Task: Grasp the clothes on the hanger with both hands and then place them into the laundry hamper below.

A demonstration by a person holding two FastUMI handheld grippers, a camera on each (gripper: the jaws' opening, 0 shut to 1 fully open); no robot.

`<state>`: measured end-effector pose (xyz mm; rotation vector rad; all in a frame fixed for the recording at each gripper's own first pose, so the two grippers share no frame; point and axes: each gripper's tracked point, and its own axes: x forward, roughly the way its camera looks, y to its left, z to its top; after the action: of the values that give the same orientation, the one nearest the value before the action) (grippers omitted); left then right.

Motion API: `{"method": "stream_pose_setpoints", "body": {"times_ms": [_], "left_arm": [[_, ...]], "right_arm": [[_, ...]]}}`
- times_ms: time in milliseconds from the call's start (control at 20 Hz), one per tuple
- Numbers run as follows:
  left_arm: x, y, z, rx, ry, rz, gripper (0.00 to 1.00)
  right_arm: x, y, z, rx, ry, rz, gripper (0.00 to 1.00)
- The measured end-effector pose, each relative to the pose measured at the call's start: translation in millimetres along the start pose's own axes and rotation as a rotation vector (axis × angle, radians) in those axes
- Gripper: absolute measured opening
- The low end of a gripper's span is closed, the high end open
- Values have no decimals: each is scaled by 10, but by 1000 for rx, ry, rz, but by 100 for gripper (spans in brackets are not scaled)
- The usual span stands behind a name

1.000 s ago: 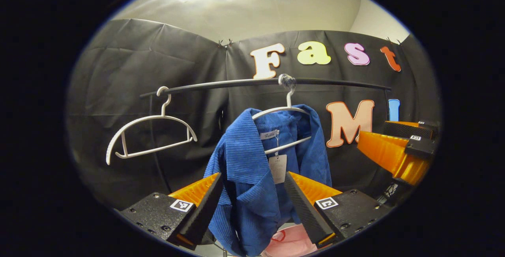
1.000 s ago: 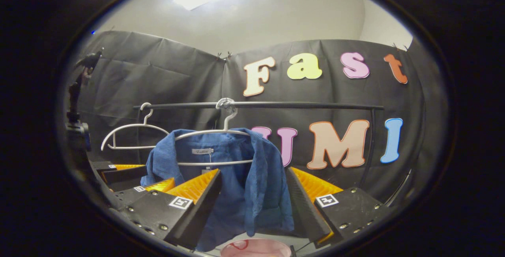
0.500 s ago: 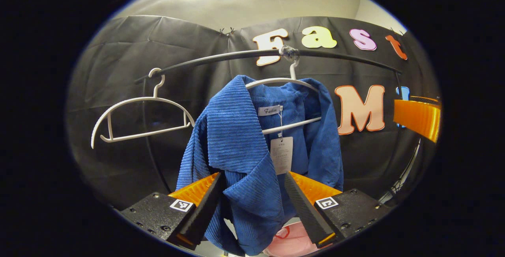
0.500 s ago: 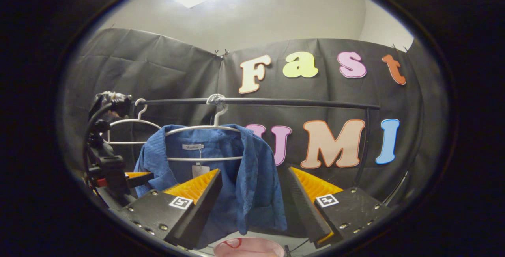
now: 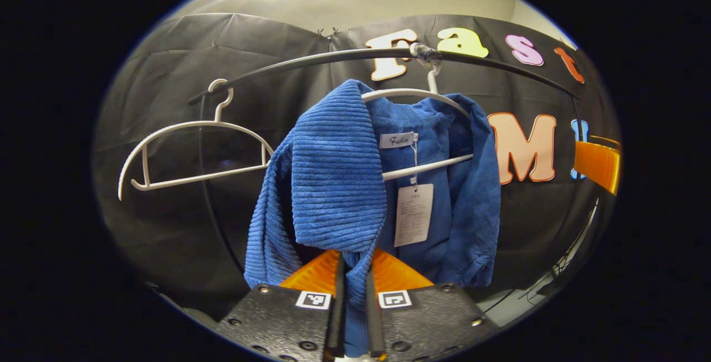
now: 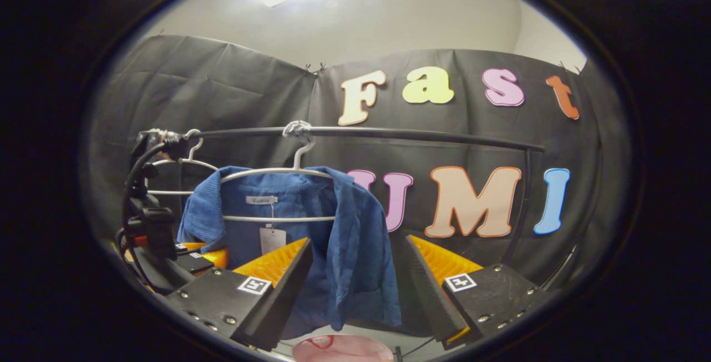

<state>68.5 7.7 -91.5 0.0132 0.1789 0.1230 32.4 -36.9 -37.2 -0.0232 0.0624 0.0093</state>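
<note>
A blue corduroy jacket (image 5: 333,173) with a paper tag hangs on a white hanger (image 5: 414,93) from a black rail (image 5: 311,60). My left gripper (image 5: 355,276) is shut on the jacket's left front panel, with cloth pinched between both fingers. In the right gripper view the jacket (image 6: 350,240) hangs from its hanger (image 6: 278,172), and my right gripper (image 6: 355,284) is open, its fingers on either side of the jacket's right front panel, which hangs a little beyond them. The rim of a pink hamper (image 6: 341,349) sits below. The left gripper (image 6: 191,256) is low on the left by the jacket.
An empty white hanger (image 5: 189,129) hangs on the rail left of the jacket. The rail's upright post (image 6: 522,201) stands at the right. A cabled camera mount (image 6: 147,212) on the left gripper rises at the left edge. Part of the right gripper (image 5: 597,165) shows far right.
My left gripper moved in on the jacket and went from open to shut on its left front panel. My right gripper stayed open and shifted slightly.
</note>
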Motion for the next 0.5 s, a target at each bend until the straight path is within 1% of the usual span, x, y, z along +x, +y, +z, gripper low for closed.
{"method": "stream_pose_setpoints", "body": {"times_ms": [100, 200, 300, 350, 400, 500], "left_arm": [[-7, -8, 11, -4, 1, -14, 10], [-27, -27, 19, 6, -3, -38, 9], [-38, -24, 23, 15, -6, -58, 6], [-45, -38, 16, 17, -4, -67, 9], [-47, -44, 14, 18, -1, -74, 9], [-59, -44, 15, 18, 3, -87, 7]], "right_arm": [[91, 33, -86, 0, 15, 17, 95], [202, 84, -200, -12, 35, 34, 95], [331, 164, -311, -27, 52, 55, 95], [412, 209, -369, -33, 59, 65, 95], [487, 237, -430, -38, 64, 73, 98], [627, 292, -538, -48, 76, 82, 98]]}}
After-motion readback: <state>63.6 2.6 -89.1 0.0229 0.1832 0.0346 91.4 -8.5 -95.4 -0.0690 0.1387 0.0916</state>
